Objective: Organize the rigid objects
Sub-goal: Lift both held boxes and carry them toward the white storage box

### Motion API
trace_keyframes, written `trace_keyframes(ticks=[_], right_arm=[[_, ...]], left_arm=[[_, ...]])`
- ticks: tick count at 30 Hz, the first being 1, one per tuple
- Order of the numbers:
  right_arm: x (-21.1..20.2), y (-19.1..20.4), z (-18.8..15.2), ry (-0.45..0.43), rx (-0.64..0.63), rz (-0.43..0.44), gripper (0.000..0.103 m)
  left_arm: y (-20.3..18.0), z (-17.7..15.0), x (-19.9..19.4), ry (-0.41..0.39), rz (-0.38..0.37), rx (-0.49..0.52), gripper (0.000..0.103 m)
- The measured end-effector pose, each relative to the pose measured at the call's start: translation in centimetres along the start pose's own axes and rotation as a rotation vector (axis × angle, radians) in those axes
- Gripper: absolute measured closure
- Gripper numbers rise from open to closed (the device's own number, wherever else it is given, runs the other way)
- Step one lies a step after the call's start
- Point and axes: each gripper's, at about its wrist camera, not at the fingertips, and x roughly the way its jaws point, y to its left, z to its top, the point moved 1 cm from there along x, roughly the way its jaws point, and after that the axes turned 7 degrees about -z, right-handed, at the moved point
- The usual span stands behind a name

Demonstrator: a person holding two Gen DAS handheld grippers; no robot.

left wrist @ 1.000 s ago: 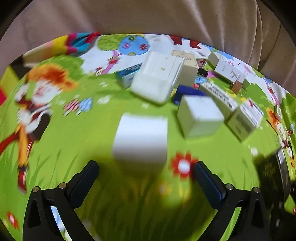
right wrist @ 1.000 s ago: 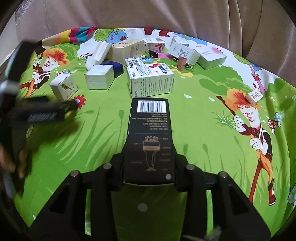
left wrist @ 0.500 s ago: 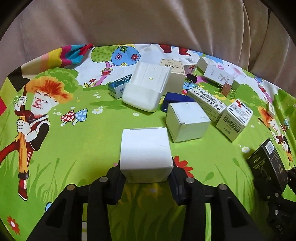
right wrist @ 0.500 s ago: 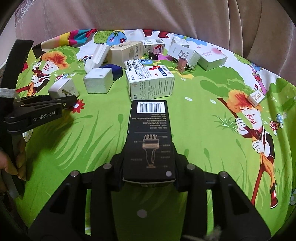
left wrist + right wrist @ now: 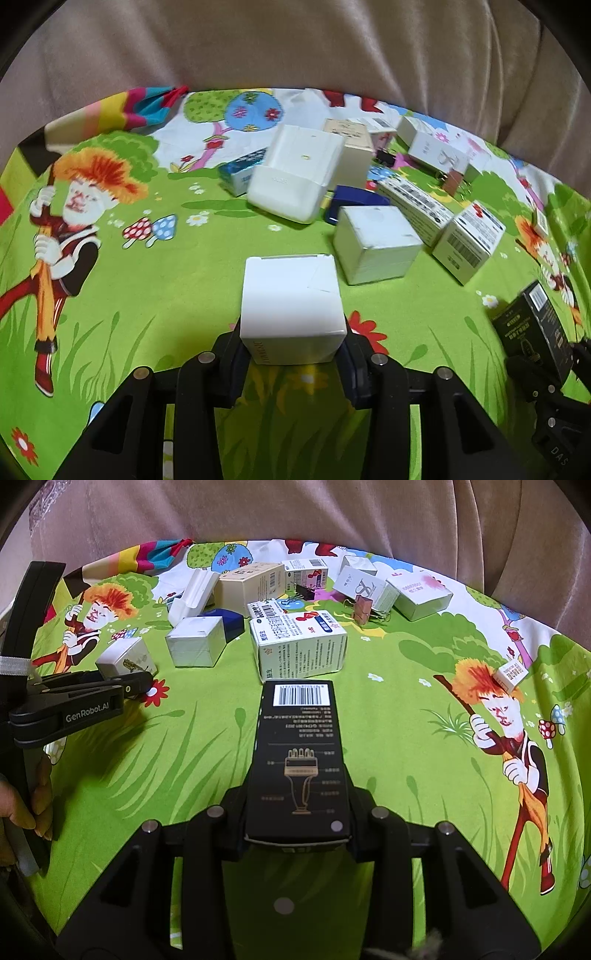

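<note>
The white box (image 5: 291, 306) is clamped between the left gripper (image 5: 293, 354) fingers, low over the green cloth (image 5: 166, 295). The black box (image 5: 301, 753) is clamped in the right gripper (image 5: 299, 812). Both should be lifted slowly, kept level, and set by the pile. One black box is counted; about ten pale boxes are seen.

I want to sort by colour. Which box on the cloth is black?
The long black box with a barcode, held between the right gripper fingers; the others are pale.
</note>
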Motion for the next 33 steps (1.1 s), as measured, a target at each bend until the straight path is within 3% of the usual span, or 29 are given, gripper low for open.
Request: trace_keyframes(ticks=[2, 5, 8, 10, 19, 24, 33], right_arm=[[-0.6, -0.4, 0.0, -0.031, 0.018, 0.006, 0.061], [-3.4, -1.1, -0.5, -0.176, 0.051, 0.004, 0.061], [-6.8, -1.0, -1.5, -0.352, 0.049, -0.01, 0.06], [-9.1, -0.9, -2.3, -0.405, 0.074, 0.001, 0.06], [-22.3, 2.4, -2.0, -0.691, 0.003, 0.047, 0.06], [-27.7, 3.7, -1.5, -0.8, -0.024, 0.065, 0.06], [-31.9, 6.4, -2.4, -0.87, -0.076, 0.115, 0.06]], left_arm=[[0.6, -0.7, -0.9, -0.023, -0.01, -0.06, 0.061], [0.6, -3.3, -4.2, -0.083, 0.0, -0.13, 0.061], [-0.6, -5.6, -8.7, -0.171, 0.026, -0.11, 0.061], [-1.0, -6.5, -11.9, -0.231, 0.042, -0.086, 0.061], [-0.5, -4.4, -25.3, -0.459, 0.118, -0.077, 0.061], [-1.0, -3.3, -31.1, -0.549, 0.146, -0.057, 0.061], [-0.5, -5.3, -35.0, -0.589, 0.215, -0.042, 0.061]])
